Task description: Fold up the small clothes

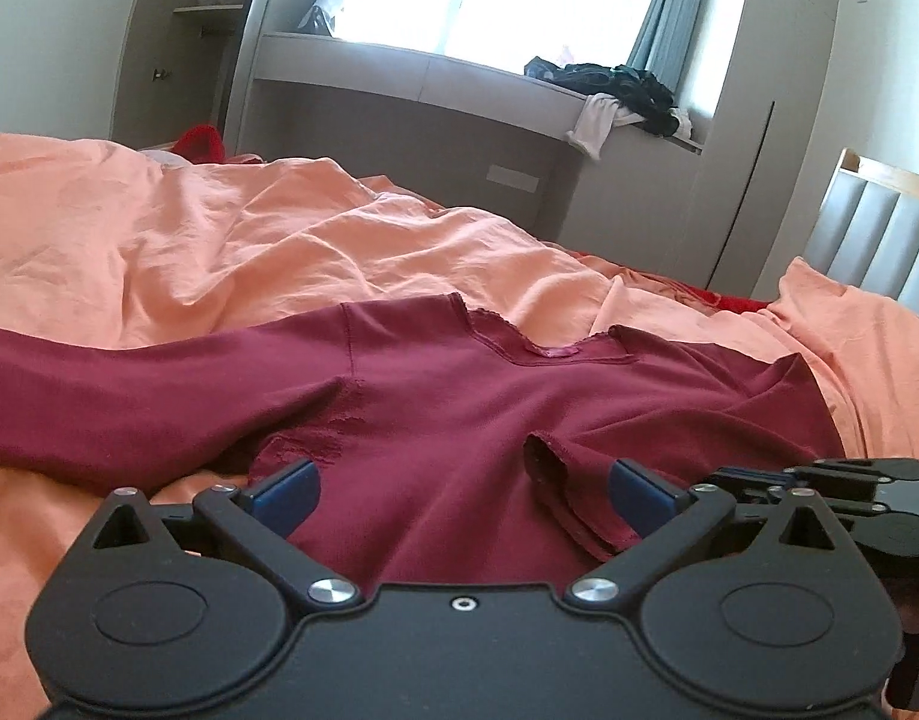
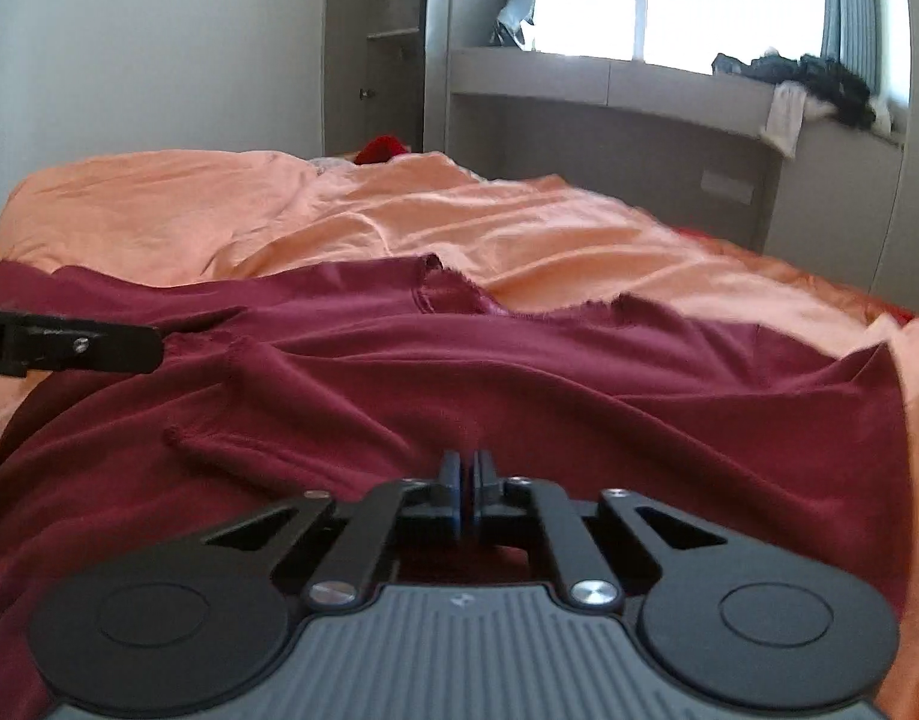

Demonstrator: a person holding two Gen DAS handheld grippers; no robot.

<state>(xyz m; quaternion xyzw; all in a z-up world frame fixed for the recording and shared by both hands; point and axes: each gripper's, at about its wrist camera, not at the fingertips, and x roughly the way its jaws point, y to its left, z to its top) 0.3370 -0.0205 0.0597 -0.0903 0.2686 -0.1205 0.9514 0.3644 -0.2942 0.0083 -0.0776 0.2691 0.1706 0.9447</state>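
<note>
A maroon long-sleeved top lies spread on the orange bed cover, its neckline on the far side. One sleeve stretches out to the left. The other is folded in over the body, its cuff near the middle. My left gripper hovers low over the top's body, open wide, with nothing pinched between its blue pads. My right gripper is shut, its pads pressed together on a pinch of the top's fabric, which rises in creases to the tips. A finger of the left gripper shows at the left edge.
The rumpled orange cover fills the bed beyond the top. A grey window ledge at the back carries a pile of dark and white clothes. A padded headboard stands at the right, a red item at the far edge.
</note>
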